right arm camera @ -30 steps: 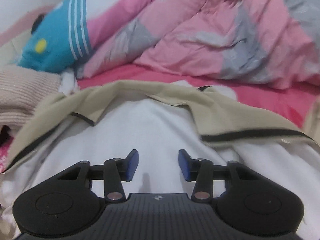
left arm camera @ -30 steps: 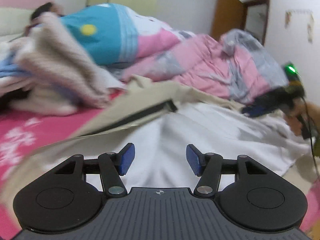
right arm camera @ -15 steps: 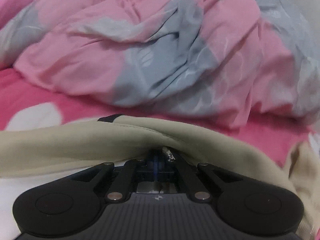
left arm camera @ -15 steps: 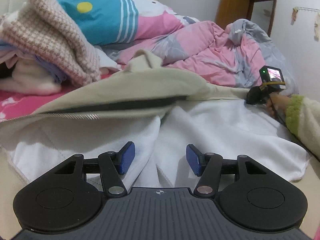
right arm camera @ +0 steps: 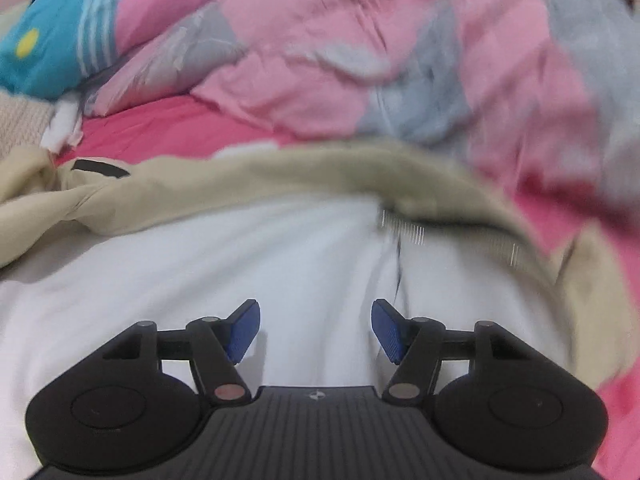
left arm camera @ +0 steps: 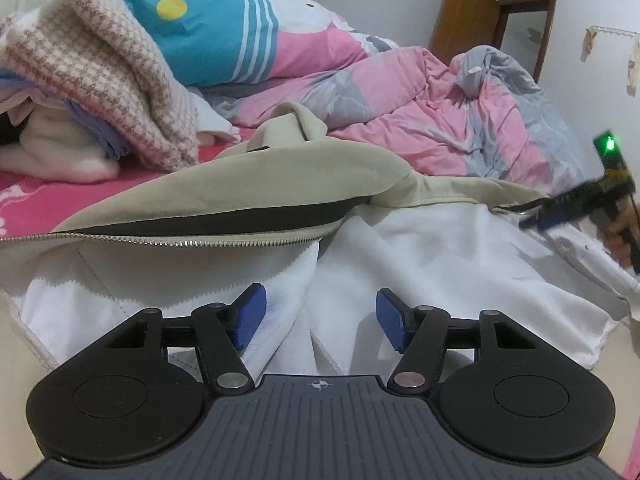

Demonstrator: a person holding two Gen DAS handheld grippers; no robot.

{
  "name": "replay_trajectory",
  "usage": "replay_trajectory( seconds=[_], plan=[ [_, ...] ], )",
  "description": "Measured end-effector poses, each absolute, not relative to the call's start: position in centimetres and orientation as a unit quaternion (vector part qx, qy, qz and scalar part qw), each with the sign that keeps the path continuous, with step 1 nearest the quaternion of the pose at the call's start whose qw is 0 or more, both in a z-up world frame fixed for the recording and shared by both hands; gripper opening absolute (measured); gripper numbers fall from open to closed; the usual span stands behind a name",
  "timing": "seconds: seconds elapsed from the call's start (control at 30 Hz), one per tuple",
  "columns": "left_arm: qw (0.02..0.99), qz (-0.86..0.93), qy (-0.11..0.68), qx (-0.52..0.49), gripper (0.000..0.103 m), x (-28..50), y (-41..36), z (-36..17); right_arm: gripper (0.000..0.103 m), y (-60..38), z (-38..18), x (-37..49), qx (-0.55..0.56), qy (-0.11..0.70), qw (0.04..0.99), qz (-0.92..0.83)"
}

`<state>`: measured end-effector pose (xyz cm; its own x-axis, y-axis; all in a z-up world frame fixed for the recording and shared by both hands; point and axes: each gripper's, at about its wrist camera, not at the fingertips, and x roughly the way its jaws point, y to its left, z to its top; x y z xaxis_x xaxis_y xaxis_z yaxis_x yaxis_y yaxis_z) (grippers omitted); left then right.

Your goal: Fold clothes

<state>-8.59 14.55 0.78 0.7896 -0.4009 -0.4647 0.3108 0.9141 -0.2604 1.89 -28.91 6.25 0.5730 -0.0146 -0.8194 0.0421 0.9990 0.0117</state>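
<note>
Bed [left arm camera: 48, 196]: pink sheet, carrying a pink-and-grey duvet [left arm camera: 460, 120], a cartoon pillow [left arm camera: 224, 28] and stacked knitwear [left arm camera: 104, 76]. Jacket [left arm camera: 256, 184], beige, white lining up, zipper [left arm camera: 180, 243] exposed, spread on the bed. Left gripper [left arm camera: 318, 320] and right gripper [right arm camera: 316, 330]: fingers released, empty, over the lining. White walls; brown door [left arm camera: 468, 20].
</note>
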Motion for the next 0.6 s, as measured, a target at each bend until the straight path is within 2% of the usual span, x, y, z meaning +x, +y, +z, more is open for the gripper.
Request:
replay_trajectory(
  seconds=[0.1,0.17,0.3,0.4,0.6],
  plan=[
    [0.942,-0.189,0.263,-0.091,0.061,-8.6,14.7,0.8,0.05,-28.7,4.1,1.9,0.0,0.471,0.882,-0.009],
    [0.941,-0.188,0.263,-0.097,0.061,-8.6,14.8,0.8,0.006,-27.5,5.0,1.3,-0.04,0.455,0.889,-0.019],
    [0.941,-0.183,0.262,-0.107,0.061,-8.6,15.1,0.7,0.004,-25.3,7.0,-0.2,-0.165,0.406,0.896,-0.065],
    [0.942,-0.18,0.263,-0.106,0.061,-8.5,15.1,0.8,0.0,-26.2,5.9,0.5,-0.2,0.4,0.887,-0.114],
    [0.942,-0.179,0.264,-0.106,0.061,-8.5,15.2,0.8,0.0,-27.8,5.9,-1.0,-0.186,0.38,0.893,-0.151]
  ],
)
